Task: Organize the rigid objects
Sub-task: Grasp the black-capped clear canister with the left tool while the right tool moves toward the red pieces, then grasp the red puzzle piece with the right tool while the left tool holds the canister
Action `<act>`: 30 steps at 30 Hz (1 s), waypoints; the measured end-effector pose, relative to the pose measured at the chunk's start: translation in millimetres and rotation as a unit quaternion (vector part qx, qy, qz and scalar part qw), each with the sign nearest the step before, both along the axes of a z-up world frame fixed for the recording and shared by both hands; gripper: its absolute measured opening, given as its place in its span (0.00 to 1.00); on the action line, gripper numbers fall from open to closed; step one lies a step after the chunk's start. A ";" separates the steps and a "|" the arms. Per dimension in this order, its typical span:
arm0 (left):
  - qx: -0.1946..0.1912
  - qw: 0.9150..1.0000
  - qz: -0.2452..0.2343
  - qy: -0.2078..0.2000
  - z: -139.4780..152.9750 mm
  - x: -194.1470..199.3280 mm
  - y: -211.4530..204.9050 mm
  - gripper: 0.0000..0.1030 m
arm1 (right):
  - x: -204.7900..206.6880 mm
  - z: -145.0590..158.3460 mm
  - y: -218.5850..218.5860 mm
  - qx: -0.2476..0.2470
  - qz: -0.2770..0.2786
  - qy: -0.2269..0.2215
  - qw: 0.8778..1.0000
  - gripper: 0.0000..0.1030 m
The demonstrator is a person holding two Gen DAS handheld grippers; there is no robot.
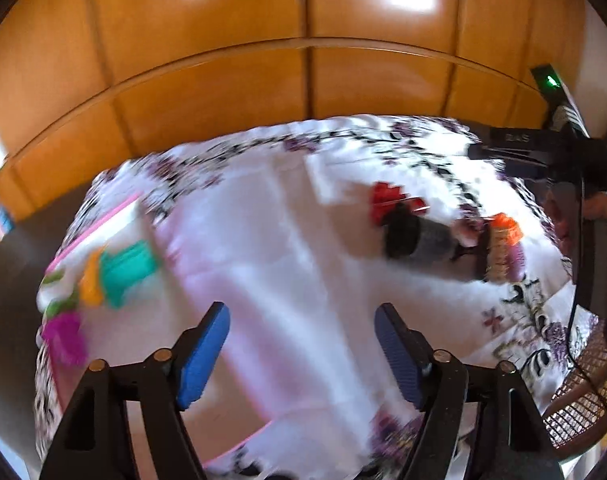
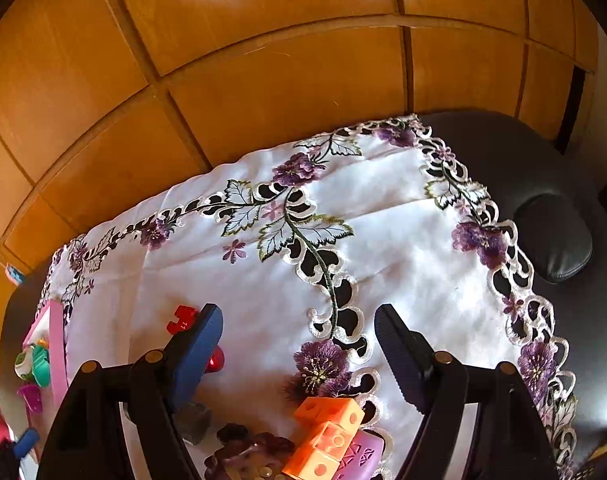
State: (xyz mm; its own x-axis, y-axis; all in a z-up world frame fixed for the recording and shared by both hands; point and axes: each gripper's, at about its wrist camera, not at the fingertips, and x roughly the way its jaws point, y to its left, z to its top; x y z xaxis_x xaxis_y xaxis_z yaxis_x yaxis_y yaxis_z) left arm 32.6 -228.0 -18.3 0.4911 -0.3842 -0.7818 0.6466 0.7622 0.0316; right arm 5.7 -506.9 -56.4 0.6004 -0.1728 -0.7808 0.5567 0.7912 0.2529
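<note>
left jaws: my left gripper [image 1: 301, 354] stands wide, nothing between the blue pads; only white embroidered cloth [image 1: 287, 264] beneath. View is smeared, so edges here are guesses.
right jaws: my right gripper [image 2: 299, 354] also wide and empty, poised over the cloth's purple-flower border.
task things, left: pink tray [image 1: 99, 220] at the far left edge, holding a teal piece [image 1: 129, 270], an orange one and a magenta one.
task things, right: loose pile near my right jaws: orange linked cubes [image 2: 329, 436], a lilac block [image 2: 363, 454], a grey peg [image 2: 193, 420], a red clip [image 2: 183, 318] further off.
risk, snag: a pad could catch the cloth's cut-out edging and drag the pile with it.
risk, mis-grab: pieces lie touching; closing on the cubes may nudge the lilac block off the tabletop's near edge.
risk, clash: both jaws working the same pile could collide.
writing: raised marks on the lilac block, unreadable; lettering on the other gripper's body too blurred.
</note>
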 end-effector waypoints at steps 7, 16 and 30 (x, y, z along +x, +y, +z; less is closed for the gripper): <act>0.014 0.995 -0.095 -0.014 -6.1 -4.3 -78.9 0.81 | -0.9 2.6 -2.3 0.009 0.001 -0.007 1.000 0.77; 0.035 0.990 -0.136 0.032 -35.9 12.9 -137.4 0.82 | -0.8 2.4 -6.7 0.025 0.001 -0.012 1.000 0.77; -0.007 0.993 -0.083 0.087 -56.7 26.6 -108.2 0.62 | 4.0 -4.2 -5.6 0.015 0.011 0.007 1.000 0.77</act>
State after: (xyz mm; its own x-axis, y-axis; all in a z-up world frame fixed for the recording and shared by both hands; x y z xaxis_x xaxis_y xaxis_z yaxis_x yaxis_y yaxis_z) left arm 59.2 -336.2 -75.0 0.2781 -0.4599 -0.8433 0.7582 0.6441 -0.1012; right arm 9.7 -512.5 -60.6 0.5936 -0.1358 -0.7932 0.5422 0.7958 0.2695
